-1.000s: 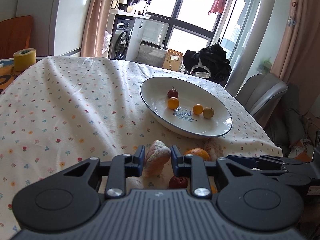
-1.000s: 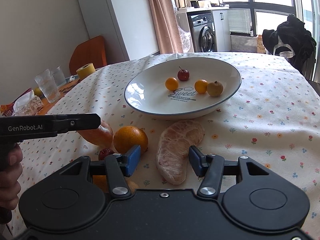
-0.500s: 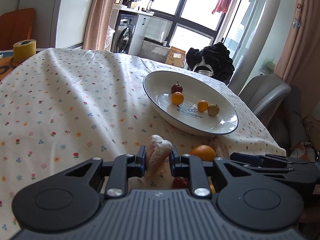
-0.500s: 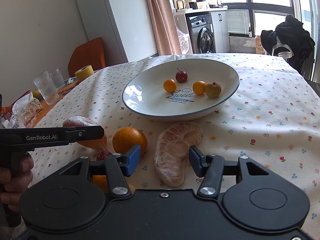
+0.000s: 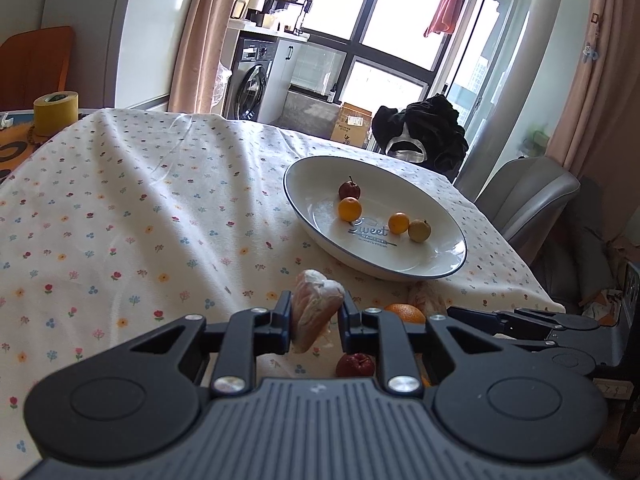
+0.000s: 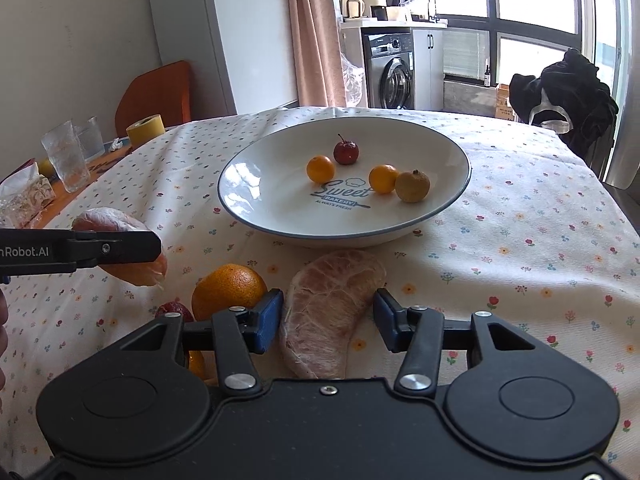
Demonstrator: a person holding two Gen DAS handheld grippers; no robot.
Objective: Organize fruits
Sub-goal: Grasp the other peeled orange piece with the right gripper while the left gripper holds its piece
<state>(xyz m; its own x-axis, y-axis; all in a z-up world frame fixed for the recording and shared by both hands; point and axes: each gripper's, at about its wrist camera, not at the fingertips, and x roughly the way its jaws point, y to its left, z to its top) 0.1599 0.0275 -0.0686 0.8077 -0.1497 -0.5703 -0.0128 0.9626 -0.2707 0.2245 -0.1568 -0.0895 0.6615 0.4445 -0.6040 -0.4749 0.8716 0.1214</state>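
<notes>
Left tool (image 5: 315,316) grips a pomelo segment (image 5: 314,312) above the flowered tablecloth (image 5: 120,208) near a window (image 5: 380,20).

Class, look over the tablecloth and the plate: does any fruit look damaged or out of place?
Yes. Two peeled pomelo segments are bare, skinless flesh: one lies on the tablecloth between the closing right gripper; the left gripper holds the other. An orange also sits outside the plate.
</notes>
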